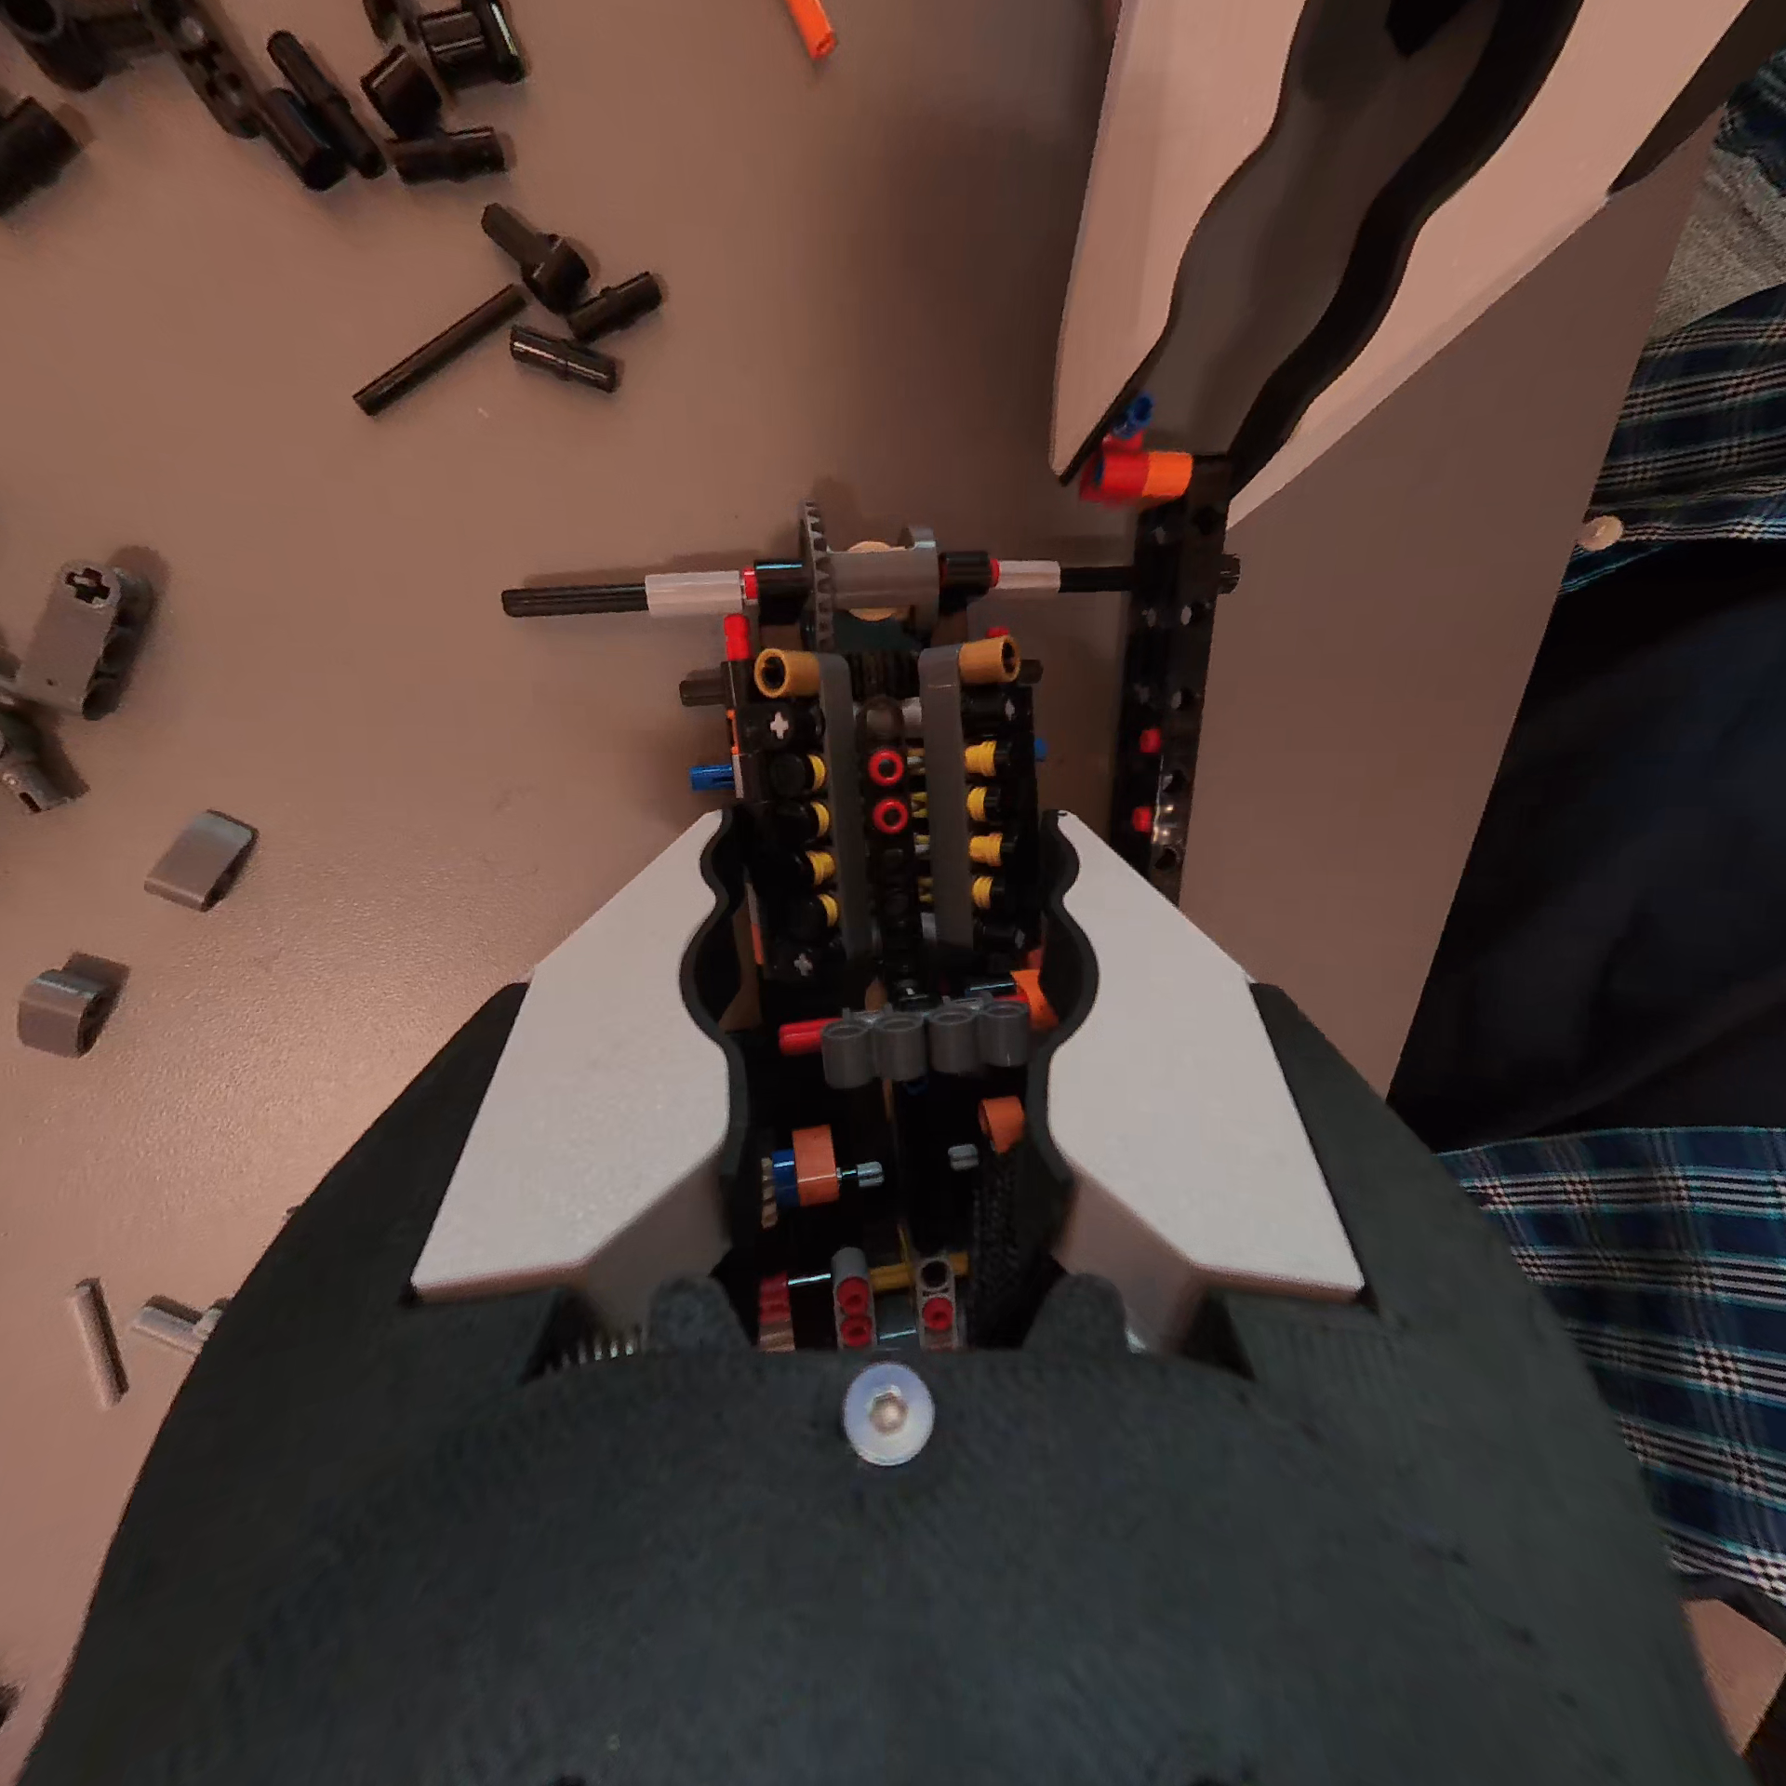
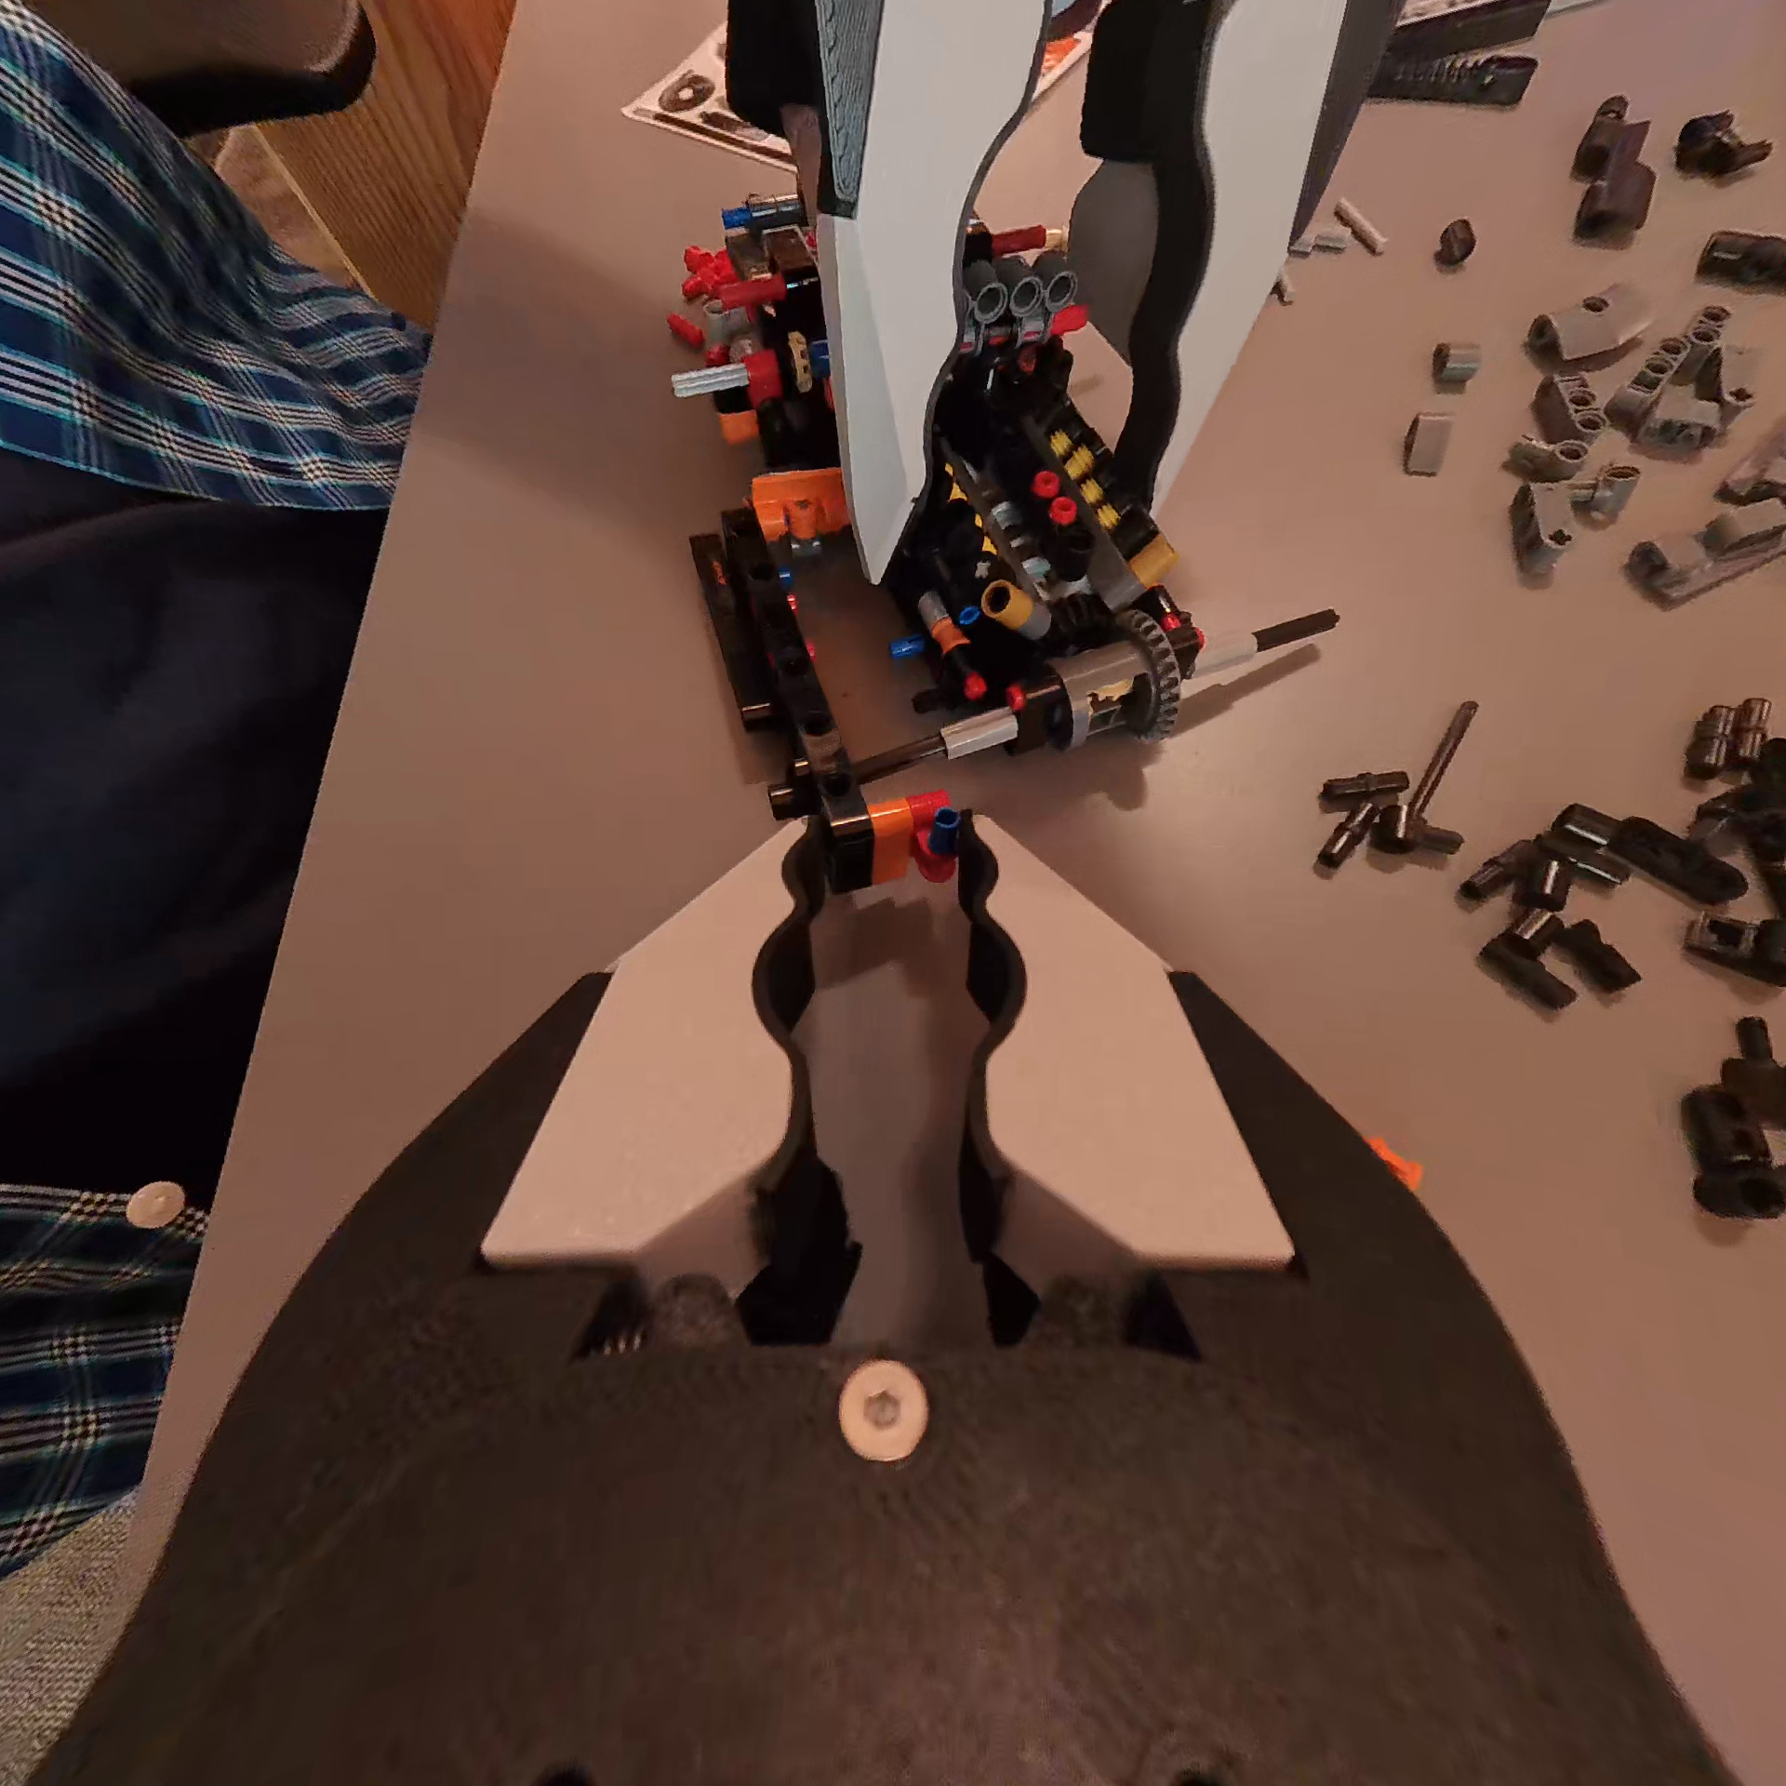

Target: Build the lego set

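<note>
Model [image 1: 894,821] clamped in left tool [image 1: 889,841]; right tool [image 2: 884,836] pinching its orange end [image 2: 887,843] near table edge [image 2: 425,541].

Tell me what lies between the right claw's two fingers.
In the right wrist view, the right claw has the orange-and-red end of the model's black beam between its fingertips; behind it, the gap shows only bare table.

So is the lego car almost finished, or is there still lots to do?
Partly built. The engine block with yellow pins and the axle with its gear are already on the model. Now the left gripper is clamped around the model's middle, while the right gripper pinches the orange end piece of the black side beam. Lots remains: loose black pieces and grey pieces still lie on the table.
</note>
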A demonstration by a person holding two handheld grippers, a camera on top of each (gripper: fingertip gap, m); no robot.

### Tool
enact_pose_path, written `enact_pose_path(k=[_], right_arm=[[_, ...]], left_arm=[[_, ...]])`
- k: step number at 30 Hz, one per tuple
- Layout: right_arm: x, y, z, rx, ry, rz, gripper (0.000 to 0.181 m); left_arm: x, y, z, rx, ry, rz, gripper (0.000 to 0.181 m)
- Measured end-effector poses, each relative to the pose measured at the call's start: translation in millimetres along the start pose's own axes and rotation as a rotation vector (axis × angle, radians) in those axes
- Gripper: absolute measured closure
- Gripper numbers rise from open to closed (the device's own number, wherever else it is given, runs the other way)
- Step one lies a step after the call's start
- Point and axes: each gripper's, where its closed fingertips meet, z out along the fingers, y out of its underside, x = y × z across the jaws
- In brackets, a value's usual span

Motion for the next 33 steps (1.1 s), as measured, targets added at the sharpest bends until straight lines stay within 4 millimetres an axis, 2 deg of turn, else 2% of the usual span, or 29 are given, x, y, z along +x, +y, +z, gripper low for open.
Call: enact_pose_path(k=[12, 19, 33], right_arm=[[7.1, 2.3, 1.6, -0.016, 0.123, -0.138, 0.155], [0.3, -1.0, 0.0, 0.01, 0.091, -0.171, 0.156], [2.2, -2.0, 0.1, 0.016, 0.133, -0.219, 0.156]], left_arm=[[1.2, -0.1, 0.8, 0.009, -0.007, 0.005, 0.12], [1.2, -0.4, 0.6, 0.018, 0.003, -0.001, 0.12], [2.1, -0.6, 0.4, 0.024, 0.019, -0.006, 0.12]])
